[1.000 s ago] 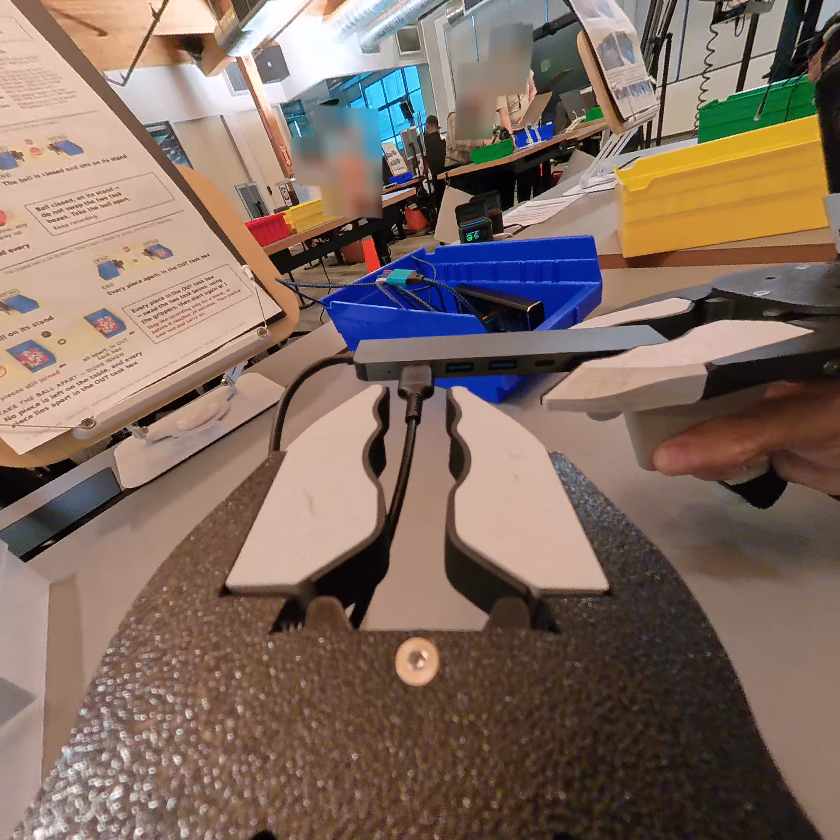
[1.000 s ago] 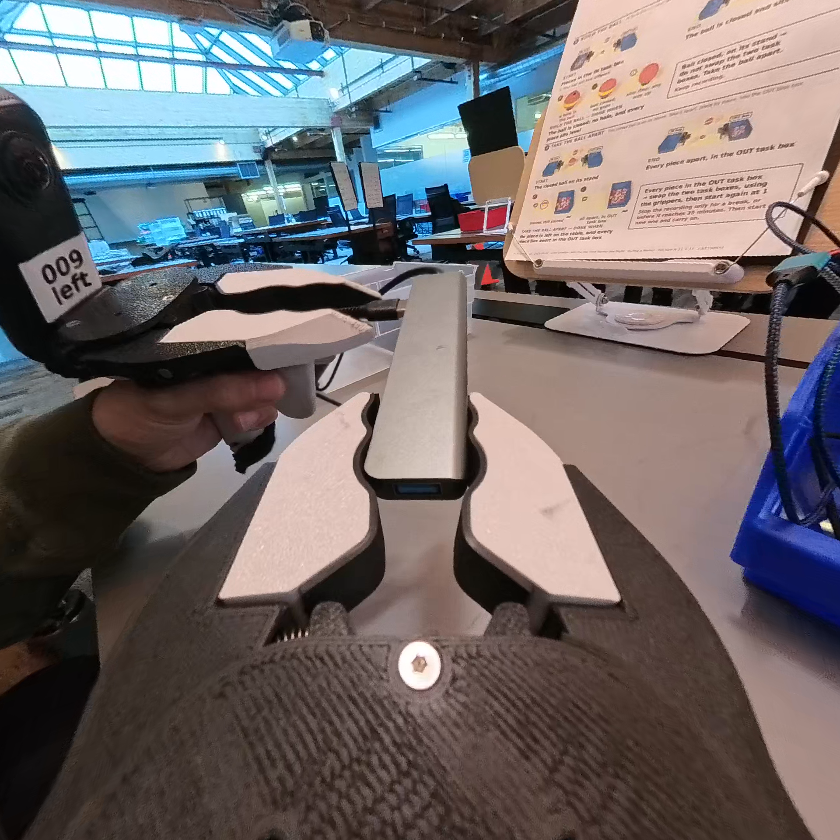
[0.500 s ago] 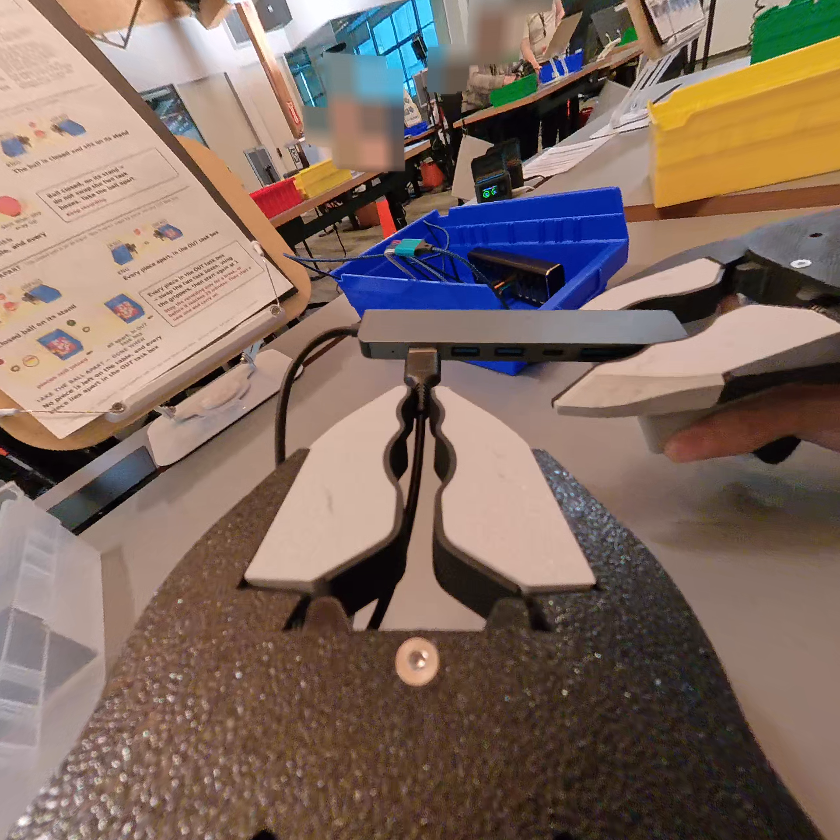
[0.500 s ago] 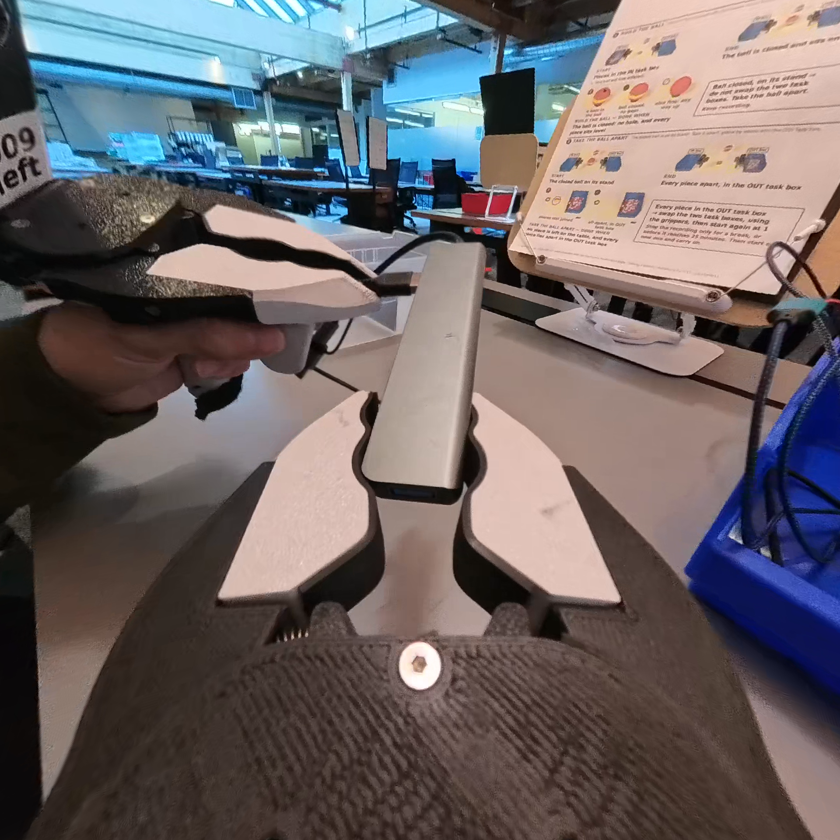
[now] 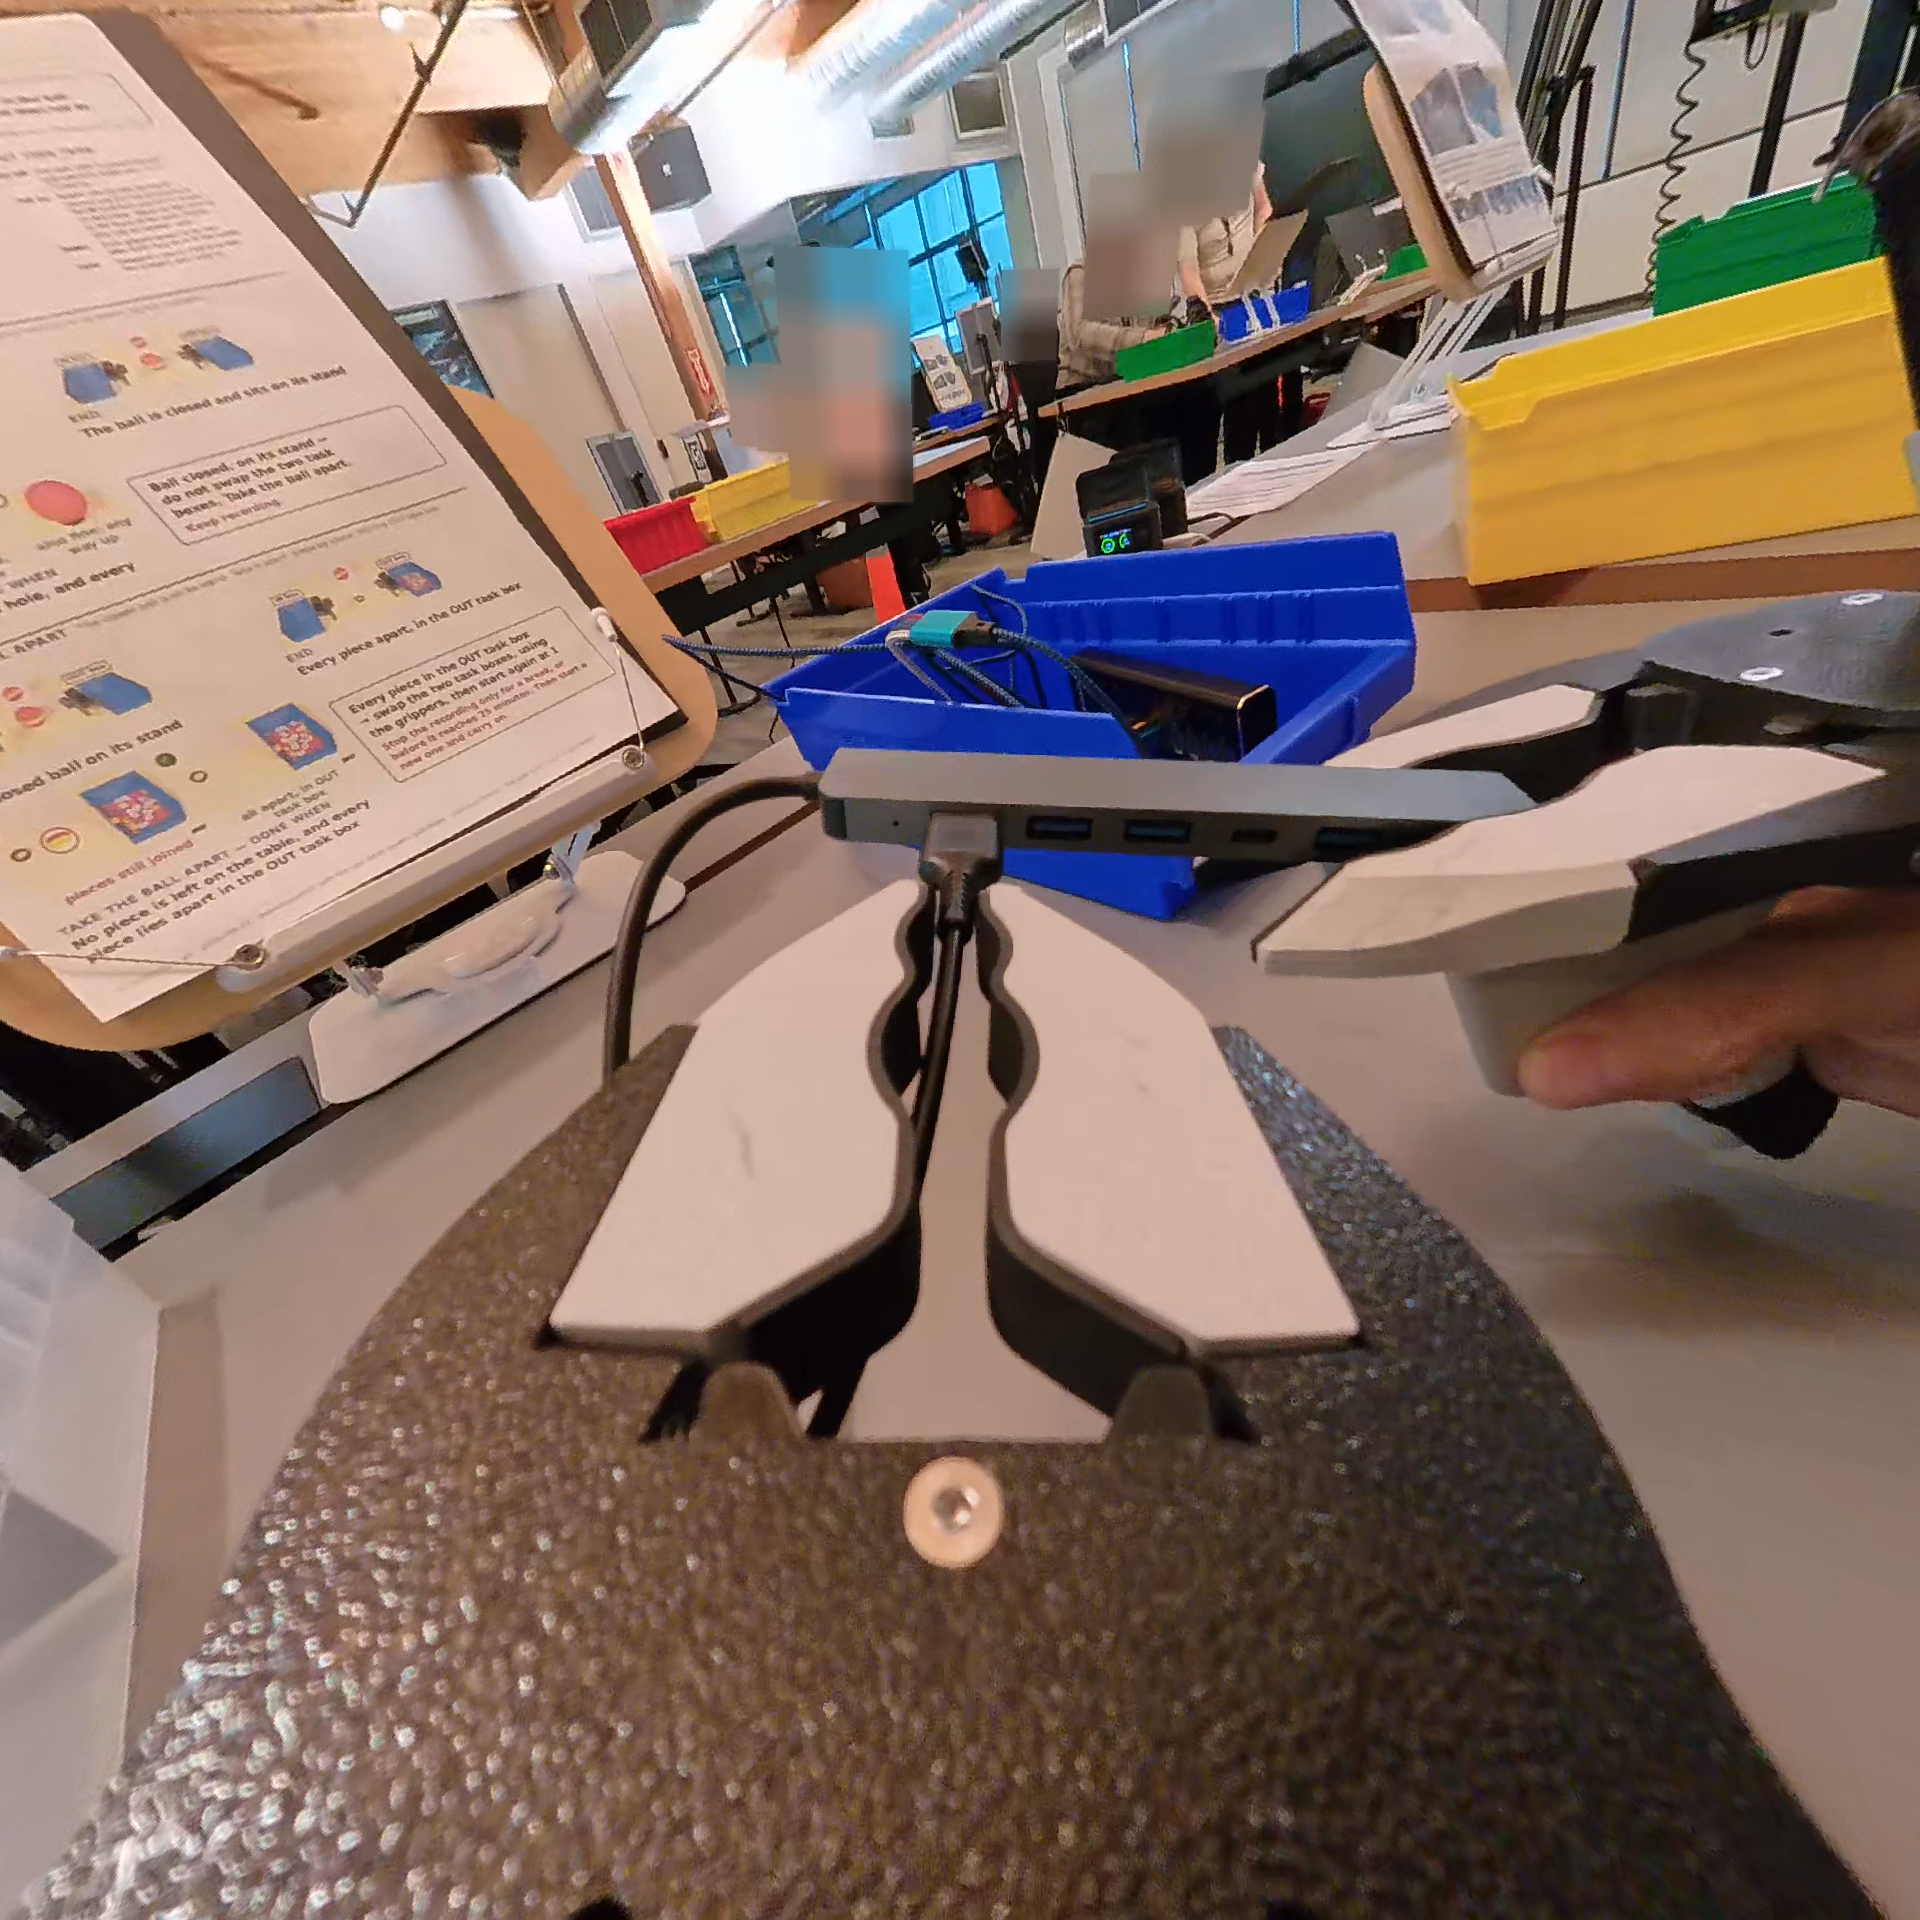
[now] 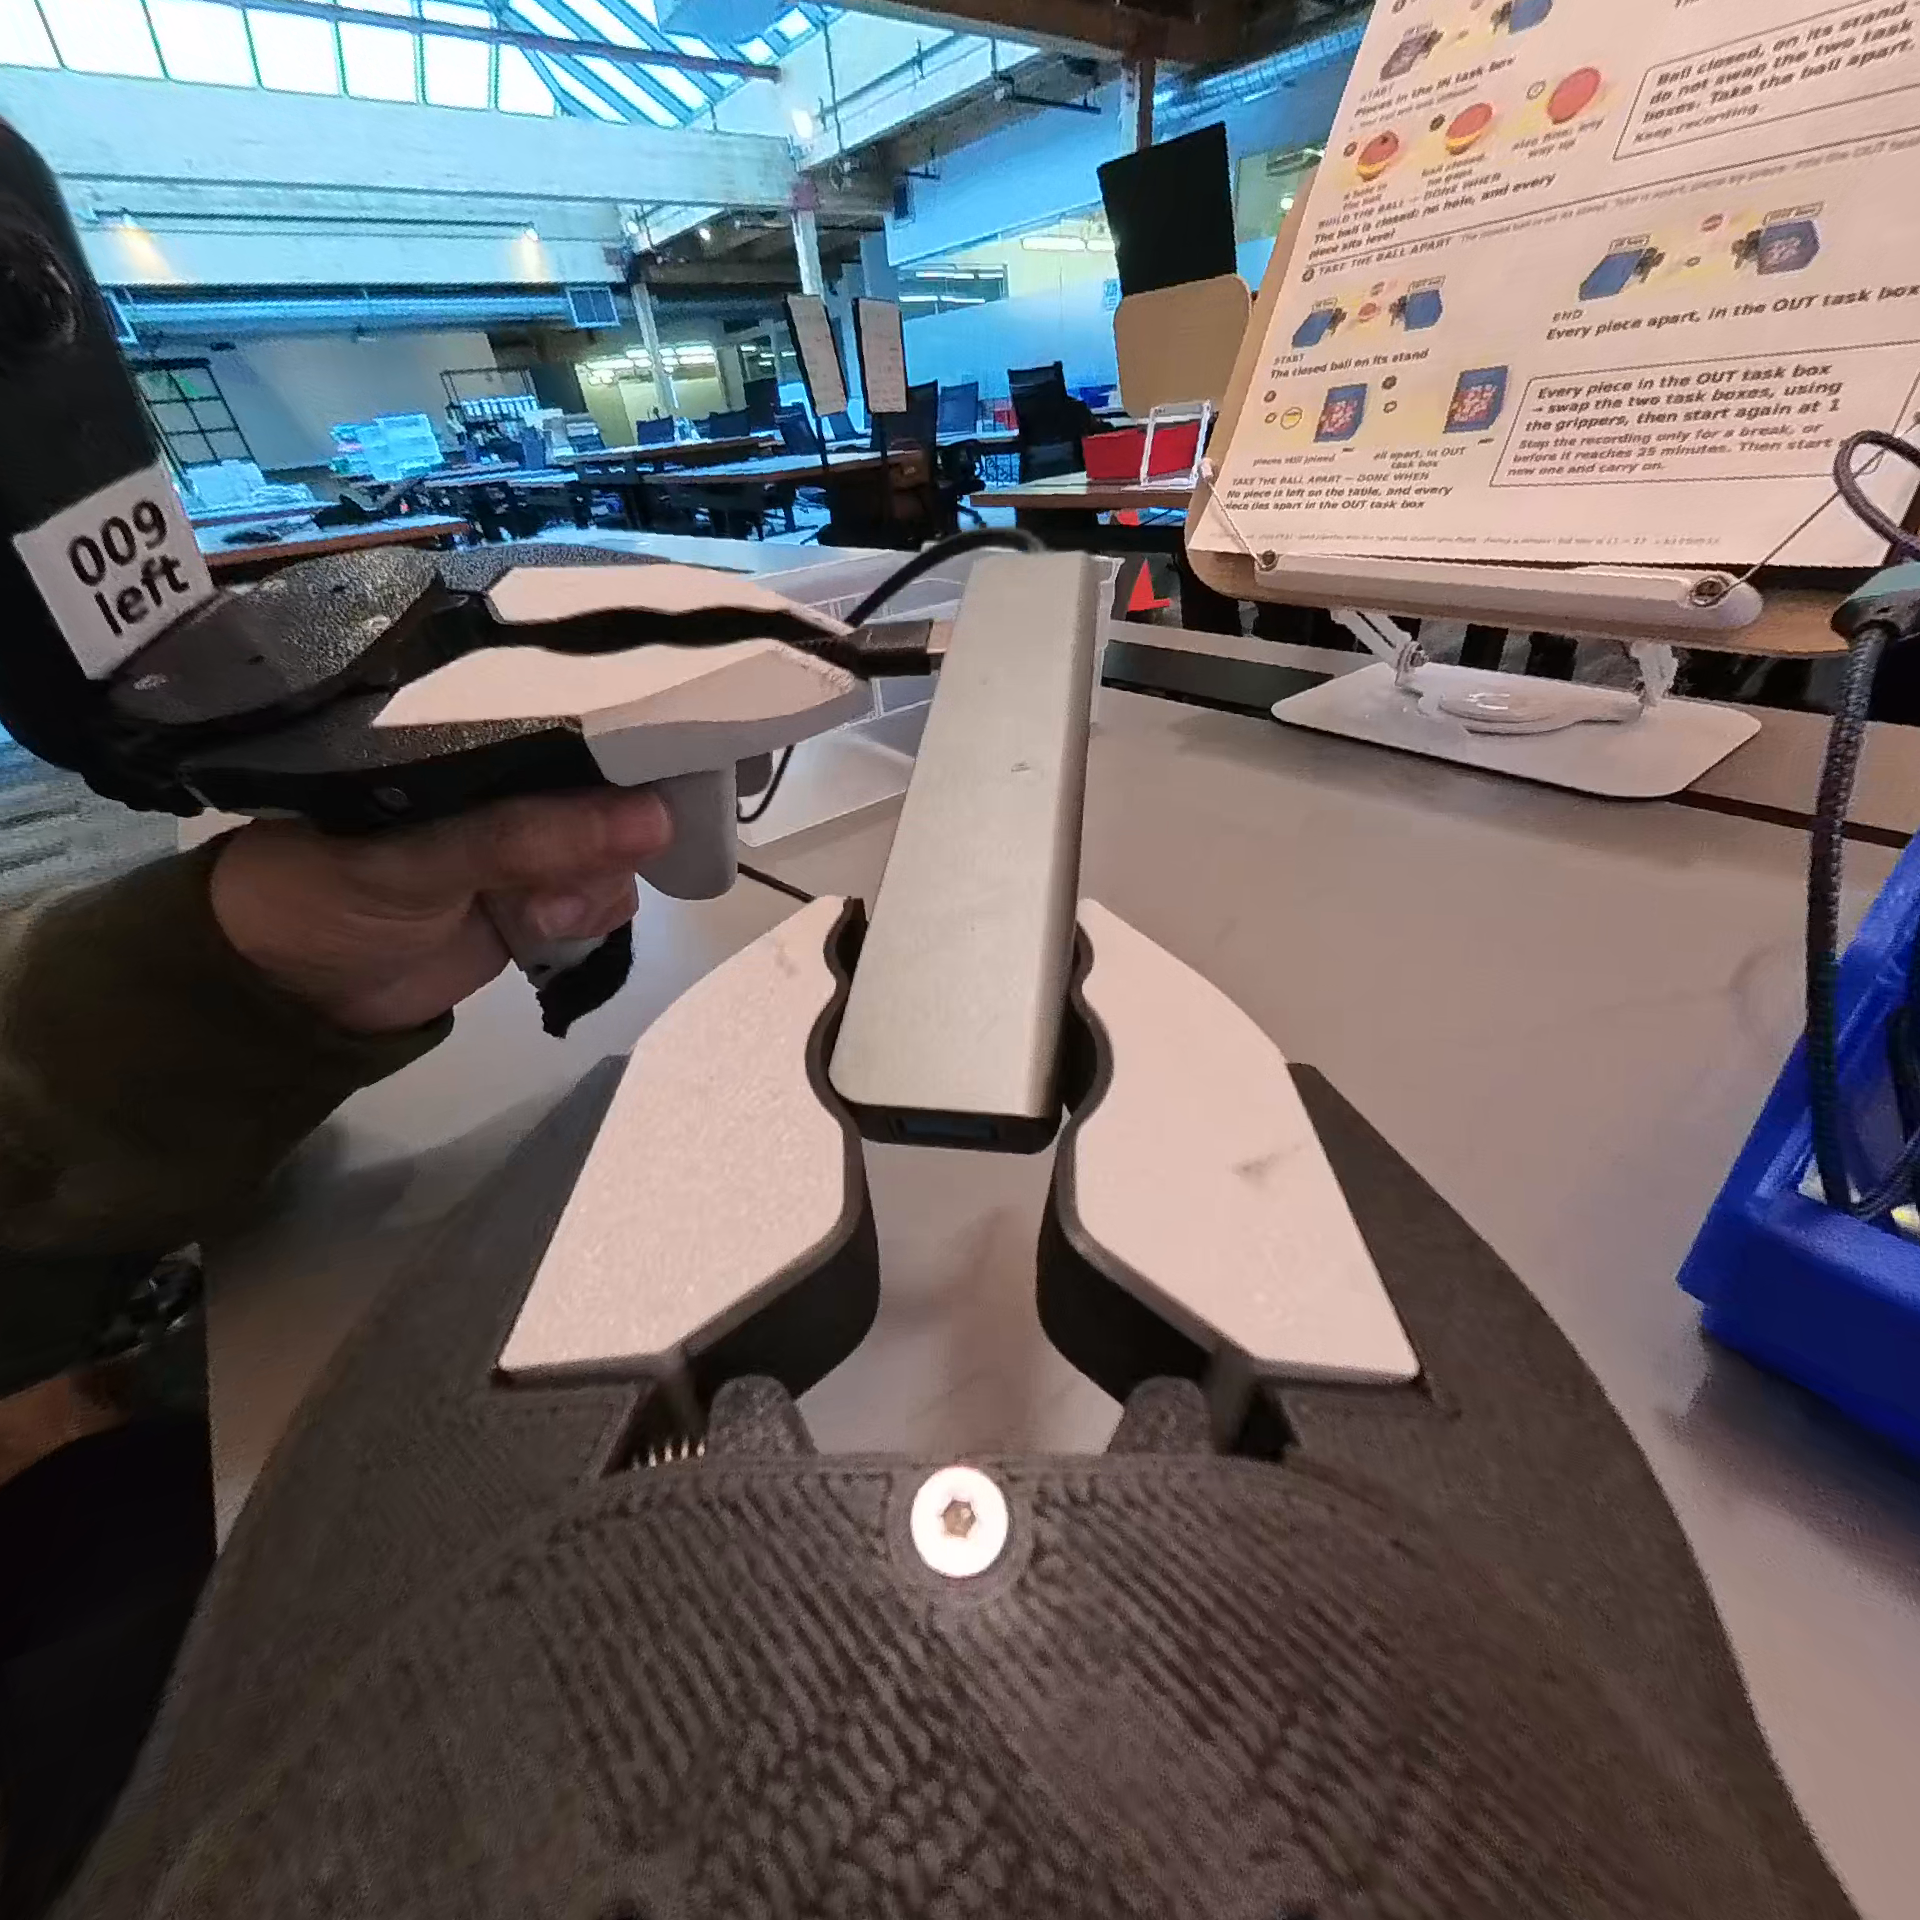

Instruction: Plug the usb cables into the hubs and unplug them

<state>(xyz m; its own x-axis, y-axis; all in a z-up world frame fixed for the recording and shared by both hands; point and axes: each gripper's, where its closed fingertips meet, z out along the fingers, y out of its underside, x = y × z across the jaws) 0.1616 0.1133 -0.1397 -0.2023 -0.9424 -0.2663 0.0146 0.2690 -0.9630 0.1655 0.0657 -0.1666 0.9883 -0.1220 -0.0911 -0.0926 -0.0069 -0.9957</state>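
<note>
My right gripper (image 6: pixel 961 920) is shut on one end of a slim grey hub (image 6: pixel 987 790) and holds it above the table. In the left wrist view the hub (image 5: pixel 1143 795) lies crosswise with its row of ports facing me, and the right gripper (image 5: pixel 1320 842) comes in from the right. A black usb cable (image 5: pixel 940 1018) has its plug (image 5: pixel 961 844) seated in the leftmost port. My left gripper (image 5: pixel 951 914) is shut on the cable just behind the plug. The left gripper (image 6: pixel 847 655) also shows in the right wrist view.
A blue bin (image 5: pixel 1299 623) behind the hub holds braided cables and a black hub (image 5: pixel 1174 691); its corner (image 6: pixel 1808 1278) is at my right. An instruction board on a stand (image 5: pixel 260 582) is at the left. A yellow bin (image 5: pixel 1683 447) is far right. A clear box (image 5: pixel 52 1455) is near left. The gap from one gripper's tips to the other's is roughly 6 cm.
My left gripper's jaws have narrowed onto the cable just behind the plug. Both grippers have shifted slightly together. The plug has stayed in the hub's port.
</note>
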